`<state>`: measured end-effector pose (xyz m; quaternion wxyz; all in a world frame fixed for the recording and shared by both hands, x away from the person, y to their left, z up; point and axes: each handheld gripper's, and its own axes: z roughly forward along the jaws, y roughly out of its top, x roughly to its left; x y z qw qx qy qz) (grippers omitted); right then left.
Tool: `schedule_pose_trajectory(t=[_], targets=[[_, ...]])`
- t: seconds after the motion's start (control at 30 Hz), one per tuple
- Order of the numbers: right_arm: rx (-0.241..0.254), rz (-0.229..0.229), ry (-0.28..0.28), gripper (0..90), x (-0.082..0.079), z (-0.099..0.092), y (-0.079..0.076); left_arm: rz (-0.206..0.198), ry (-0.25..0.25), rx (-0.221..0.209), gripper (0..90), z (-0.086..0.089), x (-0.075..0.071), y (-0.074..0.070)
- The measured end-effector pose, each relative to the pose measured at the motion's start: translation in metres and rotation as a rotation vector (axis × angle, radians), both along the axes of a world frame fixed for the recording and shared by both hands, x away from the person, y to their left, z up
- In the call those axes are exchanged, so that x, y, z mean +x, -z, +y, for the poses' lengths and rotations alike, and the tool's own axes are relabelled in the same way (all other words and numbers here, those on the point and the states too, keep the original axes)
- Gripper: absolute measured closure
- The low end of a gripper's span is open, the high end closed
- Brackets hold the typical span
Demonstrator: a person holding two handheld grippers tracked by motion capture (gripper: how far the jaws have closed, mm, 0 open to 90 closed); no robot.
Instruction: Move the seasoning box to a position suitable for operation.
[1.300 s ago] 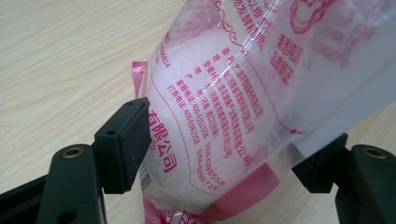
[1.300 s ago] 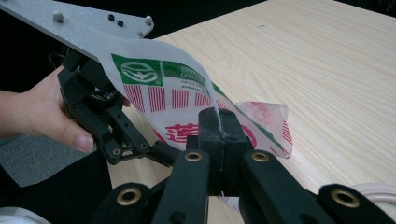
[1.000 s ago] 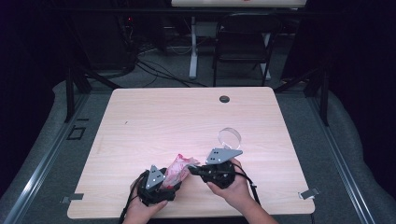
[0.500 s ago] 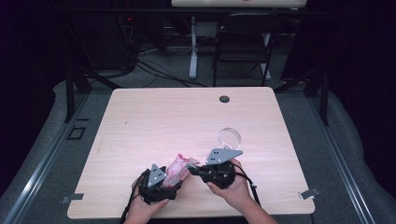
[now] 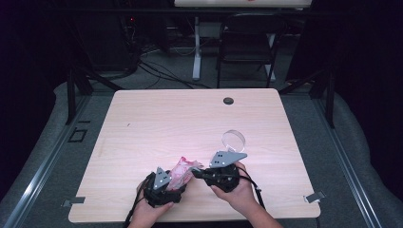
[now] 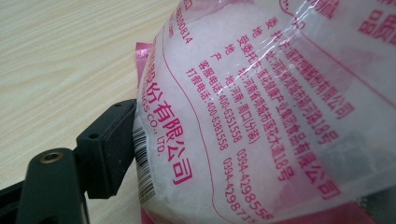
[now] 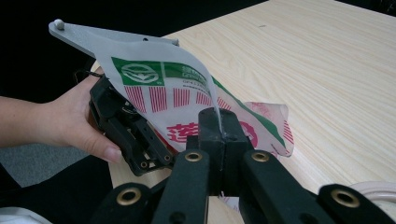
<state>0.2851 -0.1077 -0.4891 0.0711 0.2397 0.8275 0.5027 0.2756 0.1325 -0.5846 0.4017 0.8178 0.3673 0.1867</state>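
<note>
A clear plastic bag with pink print, and green print on its other face, hangs between both grippers near the table's front edge. My left gripper is shut on the bag's body. In the left gripper view the bag presses against the one black pad that shows, and the other pad is hidden behind it. My right gripper pinches the bag's edge. Its jaws are closed together on the film of the bag. A hand grips the left gripper at the far side of the bag.
A clear round object lies on the wooden table just beyond the right hand. A dark cable hole sits near the far edge. A chair and cables stand on the floor behind the table.
</note>
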Motion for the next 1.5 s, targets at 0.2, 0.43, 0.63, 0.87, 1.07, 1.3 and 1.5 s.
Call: schedule_pose_trajectory(t=[0.2, 0.43, 0.63, 0.87, 1.07, 1.3, 1.5], targets=[[0.003, -0.001, 0.001, 90.0, -0.0004, 0.0002, 0.0000, -0.009, -0.010, 0.001, 27.3, 0.0004, -0.0008, 0.0005], [0.000, 0.000, 0.002, 90.0, -0.0006, -0.0001, 0.0004, -0.023, -0.007, 0.021, 33.0, -0.0005, -0.0024, 0.0003], [-0.001, 0.000, 0.005, 90.0, -0.0008, -0.0004, 0.0006, -0.034, -0.006, 0.027, 37.8, -0.0011, -0.0035, 0.0005], [0.000, 0.000, 0.003, 90.0, -0.0007, -0.0009, 0.0006, -0.041, -0.007, 0.028, 41.5, -0.0009, -0.0042, 0.0004], [0.003, -0.007, 0.009, 90.0, -0.0010, -0.0007, 0.0004, -0.043, -0.010, 0.037, 40.8, -0.0020, -0.0049, 0.0005], [0.007, -0.026, 0.000, 90.0, -0.0011, 0.0029, -0.0041, -0.019, -0.006, 0.053, 34.1, -0.0036, -0.0035, 0.0012], [0.005, -0.042, -0.006, 90.0, -0.0011, 0.0063, -0.0083, 0.006, -0.005, 0.078, 33.0, -0.0038, -0.0017, 0.0016]])
